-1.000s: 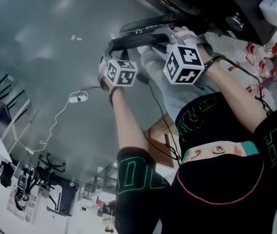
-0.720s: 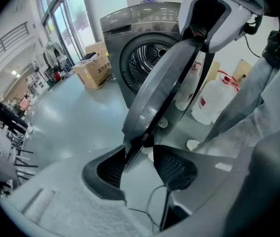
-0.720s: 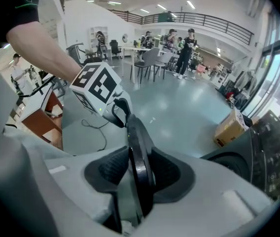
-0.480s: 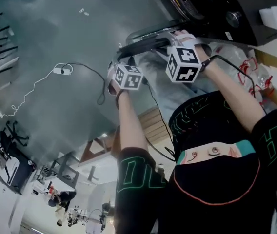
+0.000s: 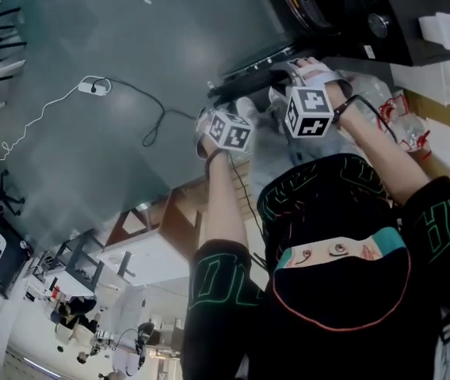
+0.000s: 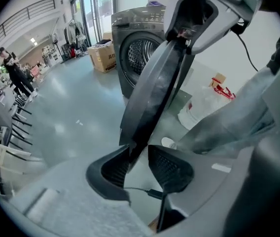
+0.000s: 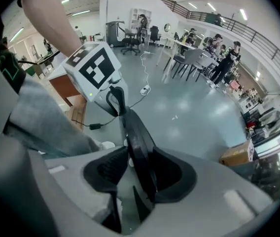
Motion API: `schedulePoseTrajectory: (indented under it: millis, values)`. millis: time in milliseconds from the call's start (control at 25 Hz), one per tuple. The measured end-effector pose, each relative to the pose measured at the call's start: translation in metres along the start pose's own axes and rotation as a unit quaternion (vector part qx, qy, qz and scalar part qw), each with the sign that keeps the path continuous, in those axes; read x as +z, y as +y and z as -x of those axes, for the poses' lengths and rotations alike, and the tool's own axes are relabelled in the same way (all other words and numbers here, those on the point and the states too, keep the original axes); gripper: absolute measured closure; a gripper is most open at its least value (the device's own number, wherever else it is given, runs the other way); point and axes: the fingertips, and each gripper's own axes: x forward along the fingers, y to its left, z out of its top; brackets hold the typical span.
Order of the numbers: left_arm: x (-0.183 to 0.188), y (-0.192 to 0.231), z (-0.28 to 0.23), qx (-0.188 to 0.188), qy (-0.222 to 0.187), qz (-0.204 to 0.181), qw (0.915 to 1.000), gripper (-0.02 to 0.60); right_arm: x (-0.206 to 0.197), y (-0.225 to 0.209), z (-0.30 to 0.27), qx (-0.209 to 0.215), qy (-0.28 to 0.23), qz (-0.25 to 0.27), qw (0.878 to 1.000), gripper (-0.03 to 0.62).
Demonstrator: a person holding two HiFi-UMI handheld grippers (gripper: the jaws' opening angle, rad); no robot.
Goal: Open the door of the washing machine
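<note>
Grey glossy floor (image 5: 66, 46) runs under everything; big workshop-type hall.

Closest in: washer door (image 6: 155, 93), dark and round, swung well out from the machine and seen edge-on in both gripper views. My read: a rigid hinged panel, prob. a glass centre w/ plastic rim, so fairly heavy, and it moves only on its hinge arc. The smooth rim may slip under the pads. Best hold is the outer rim away from the hinge, pads square across the edge, not on the glass.

Left gripper (image 6: 140, 154): approx. half open and closing. The door's edge sits btw the jaws, against one pad w/ a gap to the other, so no clamp yet.

Right gripper (image 7: 139, 164): jaws wide and opening. The same rim runs up btw them and isn't pinched, as far as I can tell.

Head view has both side by side on the rim, right one nearer the machine body.

Further off: washing machine (image 6: 135, 48), a grey front-loader w/ drum mouth exposed. Beyond it, a cardboard box (image 6: 103, 60) by the windows.
</note>
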Motion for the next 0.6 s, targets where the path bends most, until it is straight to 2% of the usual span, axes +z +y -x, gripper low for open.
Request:
schedulePoseTrajectory:
  millis: [160,320,400,480,600]
  values:
    - [-0.011,-0.013,0.012,-0.024,0.005,0.045,0.9987,0.468,-0.001,0.015,0.001,-0.004,0.014,0.015,1.000,0.431]
    - [0.007,-0.009,0.042,-0.022,-0.021,0.069,0.9971,0.468,-0.006,0.012,0.003,-0.011,0.010,0.012,1.000,0.431]
    - [0.020,0.002,0.063,-0.003,-0.050,0.088,0.9949,0.477,-0.004,0.009,0.006,-0.002,0.002,-0.003,1.000,0.431]
    - [0.041,0.017,0.089,0.018,-0.091,0.110,0.9895,0.488,0.004,0.000,0.018,0.004,-0.029,-0.041,0.999,0.425]
    - [0.089,0.043,0.130,0.045,-0.175,0.149,0.9723,0.515,0.017,-0.034,0.046,-0.008,-0.102,-0.134,0.986,0.425]
